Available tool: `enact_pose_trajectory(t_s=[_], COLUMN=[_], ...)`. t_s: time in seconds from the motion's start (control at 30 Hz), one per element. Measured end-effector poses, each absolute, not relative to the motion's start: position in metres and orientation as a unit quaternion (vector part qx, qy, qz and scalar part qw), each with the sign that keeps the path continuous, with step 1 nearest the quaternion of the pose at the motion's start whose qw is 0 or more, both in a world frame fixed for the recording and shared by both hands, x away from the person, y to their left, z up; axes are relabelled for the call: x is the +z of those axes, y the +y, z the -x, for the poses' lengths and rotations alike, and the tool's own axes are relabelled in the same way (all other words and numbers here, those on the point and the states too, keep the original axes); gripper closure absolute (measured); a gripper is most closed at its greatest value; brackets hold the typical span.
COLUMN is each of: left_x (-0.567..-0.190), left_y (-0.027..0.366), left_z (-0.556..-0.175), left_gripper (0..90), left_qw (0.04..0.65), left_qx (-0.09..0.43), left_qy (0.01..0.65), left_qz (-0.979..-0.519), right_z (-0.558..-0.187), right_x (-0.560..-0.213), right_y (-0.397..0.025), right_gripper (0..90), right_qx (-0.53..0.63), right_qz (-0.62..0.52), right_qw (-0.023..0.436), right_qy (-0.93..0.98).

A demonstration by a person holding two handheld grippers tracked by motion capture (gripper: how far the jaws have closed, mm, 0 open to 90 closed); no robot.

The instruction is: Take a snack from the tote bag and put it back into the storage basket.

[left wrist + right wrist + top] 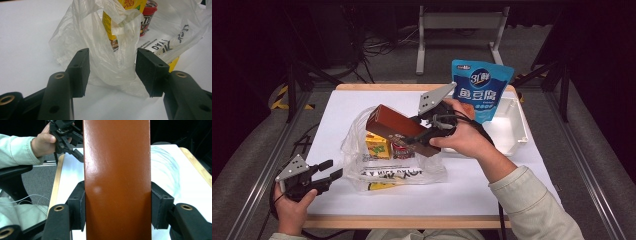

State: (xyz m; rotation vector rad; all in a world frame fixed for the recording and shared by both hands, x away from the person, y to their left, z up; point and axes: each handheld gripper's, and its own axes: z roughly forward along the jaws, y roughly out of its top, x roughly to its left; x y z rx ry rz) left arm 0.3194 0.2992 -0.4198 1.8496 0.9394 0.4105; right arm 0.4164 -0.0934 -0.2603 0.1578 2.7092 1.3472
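Clamping a long brown box (399, 129) between its jaws, the right gripper (422, 136) holds it tilted above the clear plastic bag (387, 170) at mid-surface, the right hand (464, 135) reaching in with a bent wrist. The left gripper (328, 172) rests low at the near left edge of the white surface (332, 110), jaws spread and empty, pointing at the bag, which holds a yellow carton (377, 146) and a red-lidded cup (402, 149).

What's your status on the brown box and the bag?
Right tongs shut on brown box, held above plastic bag. Left tongs open, facing the bag, not touching. Yellow carton, red cup in bag.
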Motion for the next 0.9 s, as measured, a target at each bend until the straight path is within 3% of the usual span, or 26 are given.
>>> enact_pose_trajectory(t_s=[0.9], left_x=[-0.420], left_y=[0.299], left_z=[-0.320], left_gripper=[46.0], left_qw=[0.487], left_qx=[0.169], left_qy=[0.389], left_qz=[-0.763], right_z=[-0.443], right_x=[-0.251], right_y=[-0.171], right_gripper=[42.6], right_qx=[0.461], right_qz=[-0.108], right_qw=[0.087], right_qy=[0.876])
